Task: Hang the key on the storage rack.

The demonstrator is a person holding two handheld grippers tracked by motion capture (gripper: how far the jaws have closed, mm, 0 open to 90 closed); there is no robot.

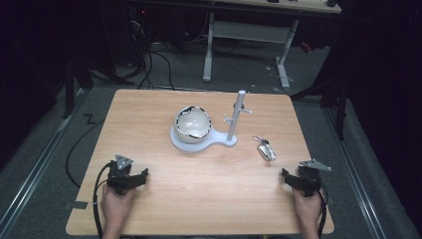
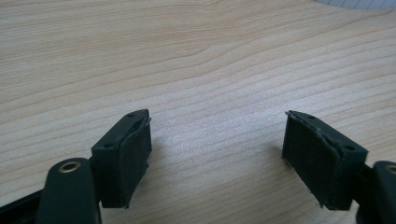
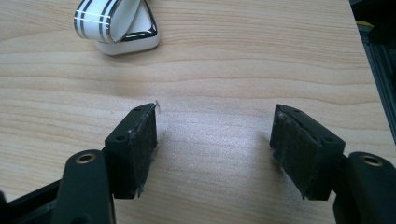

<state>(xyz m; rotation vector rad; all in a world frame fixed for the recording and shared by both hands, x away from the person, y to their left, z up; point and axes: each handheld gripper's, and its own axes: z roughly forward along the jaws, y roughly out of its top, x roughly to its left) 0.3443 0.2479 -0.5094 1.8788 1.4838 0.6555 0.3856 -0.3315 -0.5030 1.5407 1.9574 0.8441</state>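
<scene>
We rest both grippers low on the near side of the table, the left gripper and the right gripper each spread wide with nothing between the jaws, while the key fob lies flat ahead of the right one, just right of the white stand with its bowl and peg post. To take the fob well, we judge the right gripper should come in low and level, straddle its narrow sides and close slowly, since its glossy shell may slide on the smooth wood. The wood-grain top is otherwise bare, and around it we see dim grey floor, cables and a desk frame behind.
</scene>
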